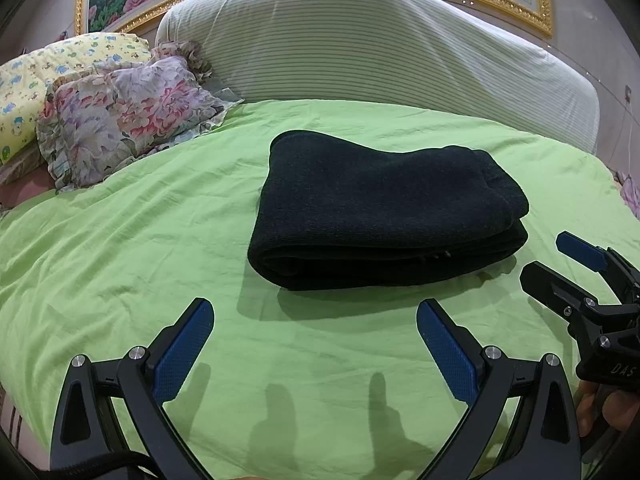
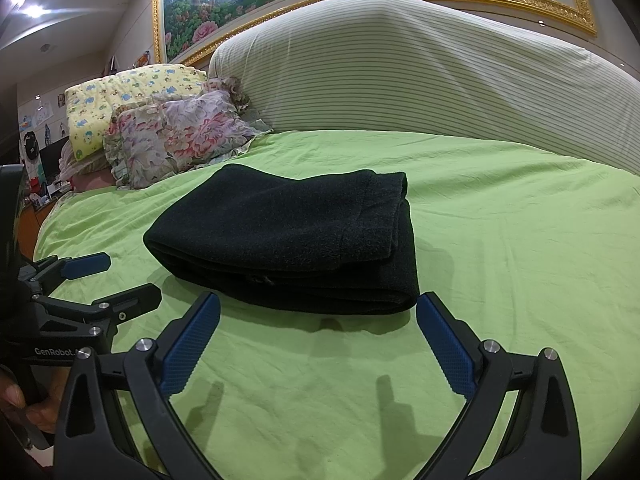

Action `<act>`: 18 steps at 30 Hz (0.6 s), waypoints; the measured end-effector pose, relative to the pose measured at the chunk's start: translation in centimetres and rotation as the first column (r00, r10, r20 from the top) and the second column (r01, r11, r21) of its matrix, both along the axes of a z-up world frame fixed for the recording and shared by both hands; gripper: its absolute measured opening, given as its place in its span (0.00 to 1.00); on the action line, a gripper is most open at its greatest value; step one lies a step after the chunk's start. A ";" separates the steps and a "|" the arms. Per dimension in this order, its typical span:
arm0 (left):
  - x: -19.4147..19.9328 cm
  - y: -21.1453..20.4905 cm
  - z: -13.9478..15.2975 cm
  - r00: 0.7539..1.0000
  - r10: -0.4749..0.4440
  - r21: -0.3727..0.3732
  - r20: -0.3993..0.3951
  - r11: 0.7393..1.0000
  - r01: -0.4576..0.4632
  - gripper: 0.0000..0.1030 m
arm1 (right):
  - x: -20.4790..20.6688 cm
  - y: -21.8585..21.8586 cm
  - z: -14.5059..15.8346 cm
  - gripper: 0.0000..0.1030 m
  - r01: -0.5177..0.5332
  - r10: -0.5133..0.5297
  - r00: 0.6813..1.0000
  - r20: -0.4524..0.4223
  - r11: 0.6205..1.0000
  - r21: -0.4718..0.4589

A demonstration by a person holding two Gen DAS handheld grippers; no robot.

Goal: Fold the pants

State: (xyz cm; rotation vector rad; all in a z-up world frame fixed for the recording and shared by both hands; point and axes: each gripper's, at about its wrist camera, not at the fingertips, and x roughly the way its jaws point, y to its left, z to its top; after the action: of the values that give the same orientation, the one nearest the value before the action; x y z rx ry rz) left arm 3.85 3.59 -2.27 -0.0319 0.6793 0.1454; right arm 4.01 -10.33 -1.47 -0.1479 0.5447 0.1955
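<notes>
Left wrist view: my left gripper [image 1: 316, 316] hangs with fingers spread wide and nothing between them, low over the green sheet [image 1: 120, 240]. Black pants [image 1: 380, 208] lie just ahead of its tips, slightly right of centre, as a compact stacked bundle with layered edges facing me. My right gripper [image 1: 556, 258] shows at the right edge, also spread and empty, near the bundle's right end but apart from it. Right wrist view agrees: pants just ahead and left of that tool, no contact. Floral pillow [image 1: 120, 116] and striped bolster [image 1: 360, 40] sit well beyond. I judge folding essentially done: several layers, tidy outline, no loose leg trailing. Remaining, at most: squaring the slightly offset right end, which I can't judge as necessary.
</notes>
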 end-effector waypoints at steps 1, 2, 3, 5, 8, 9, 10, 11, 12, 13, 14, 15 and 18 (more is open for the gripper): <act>0.0 0.0 0.0 1.000 -0.001 0.000 0.000 1.000 0.001 0.99 | 0.0 0.0 0.0 0.96 0.000 0.000 1.000 0.000 1.000 0.000; 0.0 0.0 0.0 1.000 -0.001 -0.001 0.000 1.000 0.001 0.99 | 0.0 0.0 0.0 0.96 0.000 0.000 1.000 -0.001 1.000 0.000; 0.1 0.1 0.0 1.000 -0.001 -0.005 -0.002 1.000 0.001 0.99 | 0.0 -0.1 0.0 0.96 0.000 0.000 1.000 -0.001 1.000 -0.001; 0.0 0.1 0.0 1.000 0.002 -0.005 0.001 1.000 -0.002 0.99 | 0.1 -0.1 0.1 0.96 0.002 -0.002 1.000 0.001 1.000 0.000; 0.0 0.1 0.3 1.000 0.001 -0.008 0.006 1.000 -0.001 0.99 | -0.2 0.0 0.7 0.96 -0.004 0.003 1.000 0.024 1.000 0.012; 0.0 0.1 0.4 1.000 0.001 -0.008 0.009 1.000 0.000 0.99 | -0.3 0.0 0.8 0.96 -0.001 0.000 0.999 0.032 1.000 0.013; 0.0 0.1 0.6 1.000 0.002 -0.006 0.013 1.000 -0.002 0.99 | -0.2 0.0 0.9 0.96 0.001 -0.002 0.999 0.035 1.000 0.013; 0.0 0.1 0.7 1.000 0.005 -0.004 0.015 1.000 -0.005 0.99 | -0.2 0.0 1.0 0.96 -0.001 0.000 0.999 0.034 1.000 0.014; 0.0 0.1 0.9 1.000 0.007 -0.005 0.019 1.000 -0.007 0.99 | -0.1 0.0 0.9 0.96 -0.001 0.001 1.000 0.030 1.000 0.013; 0.0 0.1 1.0 1.000 0.011 -0.006 0.023 1.000 -0.011 0.99 | 0.0 0.1 0.9 0.96 0.001 -0.001 1.000 0.025 1.000 0.009; -0.1 0.1 1.1 1.000 0.017 -0.006 0.026 1.000 -0.017 0.99 | 0.1 0.1 0.9 0.96 0.001 -0.001 1.000 0.024 1.000 0.006; -0.1 0.2 1.1 0.999 0.021 -0.007 0.028 1.000 -0.021 0.99 | 0.1 0.2 1.0 0.96 0.000 0.000 1.000 0.025 1.000 0.006; -0.1 0.5 1.2 0.999 0.028 -0.017 0.027 0.999 -0.028 0.99 | 0.1 0.1 1.0 0.96 0.002 -0.002 1.000 0.028 1.000 0.009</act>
State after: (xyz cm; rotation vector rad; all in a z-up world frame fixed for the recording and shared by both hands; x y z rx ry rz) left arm 3.72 4.05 -1.10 -0.0595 0.6531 0.1659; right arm 4.14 -10.19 -0.42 -0.1413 0.5161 0.1937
